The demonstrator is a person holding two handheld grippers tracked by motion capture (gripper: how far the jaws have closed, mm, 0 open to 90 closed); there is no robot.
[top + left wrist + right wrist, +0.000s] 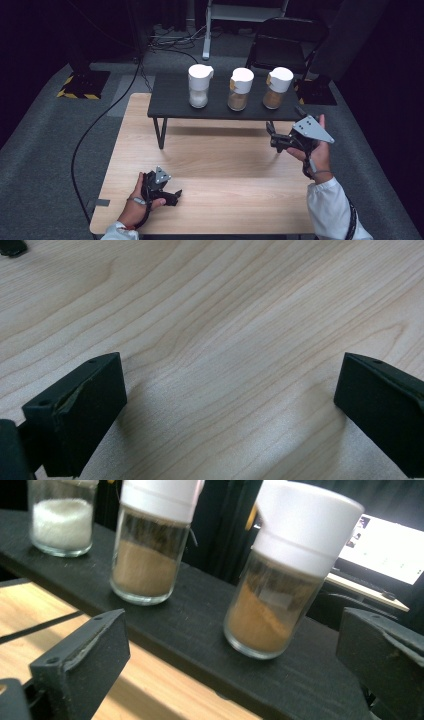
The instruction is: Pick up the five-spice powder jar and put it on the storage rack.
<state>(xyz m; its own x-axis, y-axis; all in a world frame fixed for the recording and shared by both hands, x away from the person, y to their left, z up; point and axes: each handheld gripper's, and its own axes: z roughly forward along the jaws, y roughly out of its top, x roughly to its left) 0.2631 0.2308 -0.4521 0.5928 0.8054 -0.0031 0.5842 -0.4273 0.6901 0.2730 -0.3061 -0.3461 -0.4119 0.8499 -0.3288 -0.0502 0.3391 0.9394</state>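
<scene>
The right gripper [274,134], jaws spread and empty, faces the rightmost white-capped glass jar of brown powder [280,580] on the black shelf [175,100]. Glass is likely rigid, slick, breakable; grasp its body mid-height.

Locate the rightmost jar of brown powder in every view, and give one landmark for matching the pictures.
High view: the rightmost brown-powder jar stands at the right end of the black shelf, beyond the right gripper.
Right gripper view: right of centre, upright on the shelf, facing the gripper's open jaws.
Left gripper view: not in it; wooden tabletop lies between the open jaws.
Shared landmark: the white-powder jar, third along the same shelf.
</scene>
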